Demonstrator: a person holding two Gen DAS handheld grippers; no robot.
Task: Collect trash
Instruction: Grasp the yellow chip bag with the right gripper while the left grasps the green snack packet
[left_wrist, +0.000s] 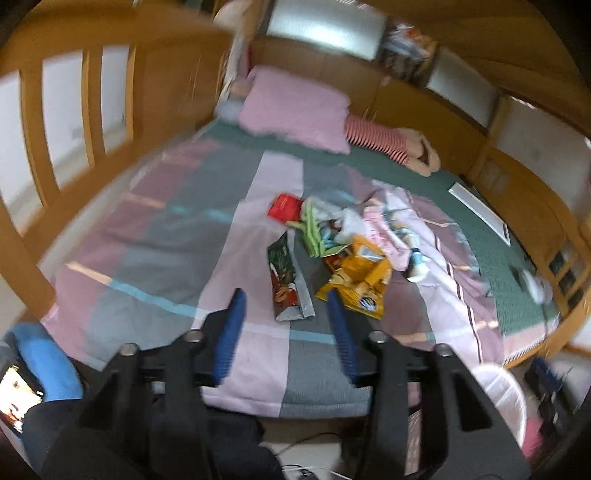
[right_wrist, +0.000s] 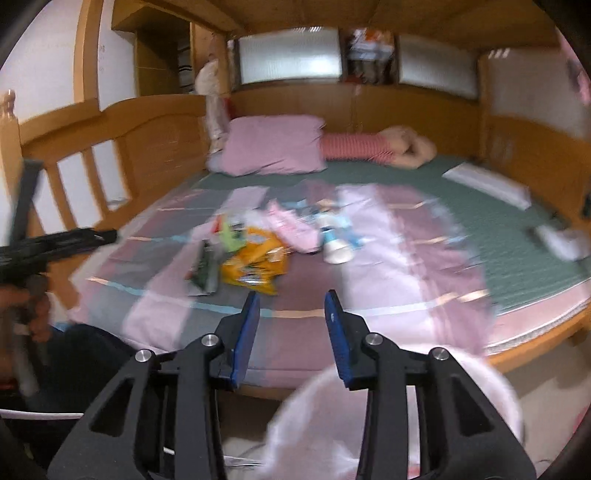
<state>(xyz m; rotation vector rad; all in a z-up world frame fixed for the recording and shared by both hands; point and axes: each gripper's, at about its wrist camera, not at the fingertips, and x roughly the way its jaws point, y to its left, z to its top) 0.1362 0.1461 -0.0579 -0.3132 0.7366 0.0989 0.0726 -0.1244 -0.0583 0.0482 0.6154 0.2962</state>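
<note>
Over the bed (left_wrist: 166, 258), both grippers, left (left_wrist: 286, 295) and right (right_wrist: 291, 297), hover with fingers spread, empty, lined up on the wrapper pile (left_wrist: 332, 251).

The left gripper (left_wrist: 286, 299) hangs over the near edge of a patchwork quilt (left_wrist: 177, 243), its blue fingers (left_wrist: 231, 332) spread apart and empty. Just beyond them lies a dark green snack wrapper (left_wrist: 286, 280), beside a crumpled yellow bag (left_wrist: 364, 278), with a red packet (left_wrist: 283, 208) farther back. A pink pillow (left_wrist: 295, 107) rests near the wooden headboard (left_wrist: 332, 70).
</note>
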